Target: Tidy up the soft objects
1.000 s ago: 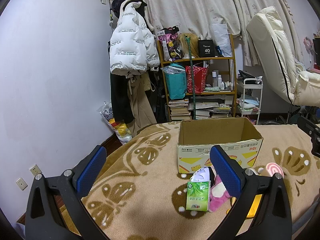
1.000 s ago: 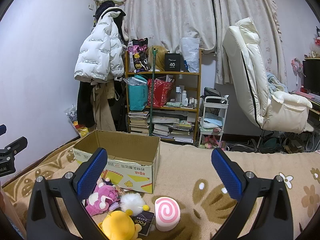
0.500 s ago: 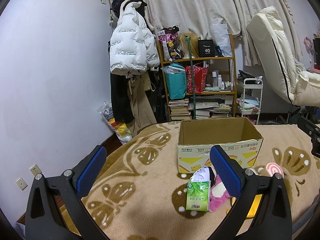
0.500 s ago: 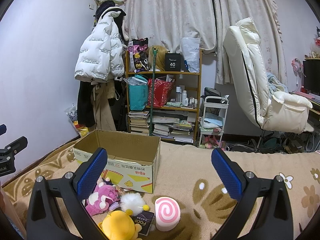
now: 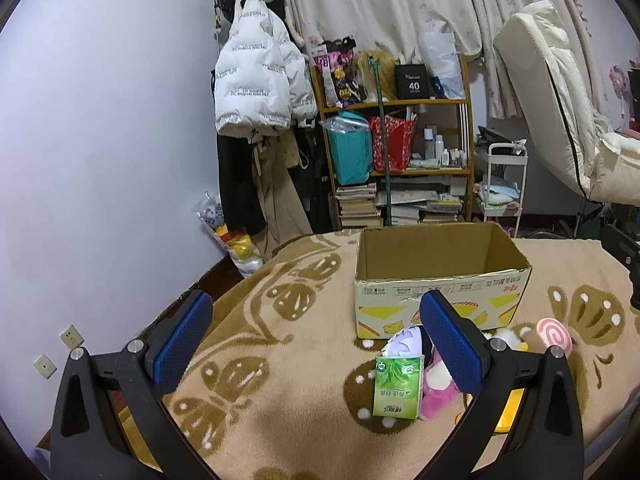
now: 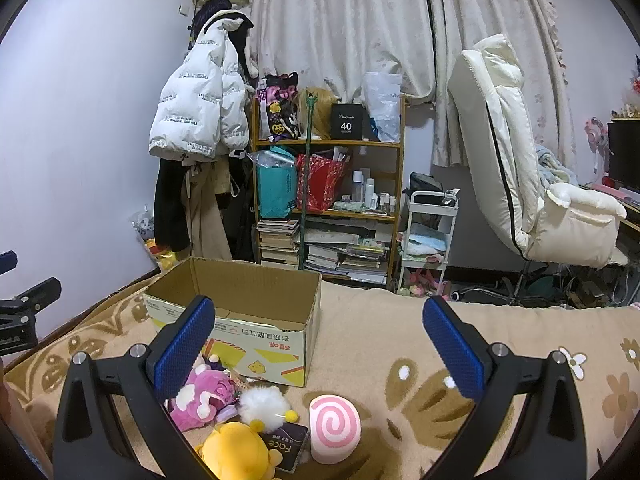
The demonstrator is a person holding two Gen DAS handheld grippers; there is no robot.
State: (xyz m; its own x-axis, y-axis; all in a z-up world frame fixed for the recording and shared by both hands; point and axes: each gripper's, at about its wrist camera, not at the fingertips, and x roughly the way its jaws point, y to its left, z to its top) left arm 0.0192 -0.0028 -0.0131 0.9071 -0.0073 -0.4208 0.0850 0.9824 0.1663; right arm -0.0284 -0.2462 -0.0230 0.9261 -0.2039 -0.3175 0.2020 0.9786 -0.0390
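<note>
right wrist: pink swirl cushion between wide-spread, empty right gripper fingers.

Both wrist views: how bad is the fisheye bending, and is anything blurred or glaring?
Left wrist view: dark corners, the wall and white chair bow outward; the cardboard box is sharp, no glare. Right wrist view: same vignette, curtains curve at the edges; the pink swirl toy is crisp under even indoor light.

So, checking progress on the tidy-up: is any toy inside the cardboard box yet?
No, the cardboard box shows only bare inner walls, while the pink plush lies on the blanket in front of it.
</note>
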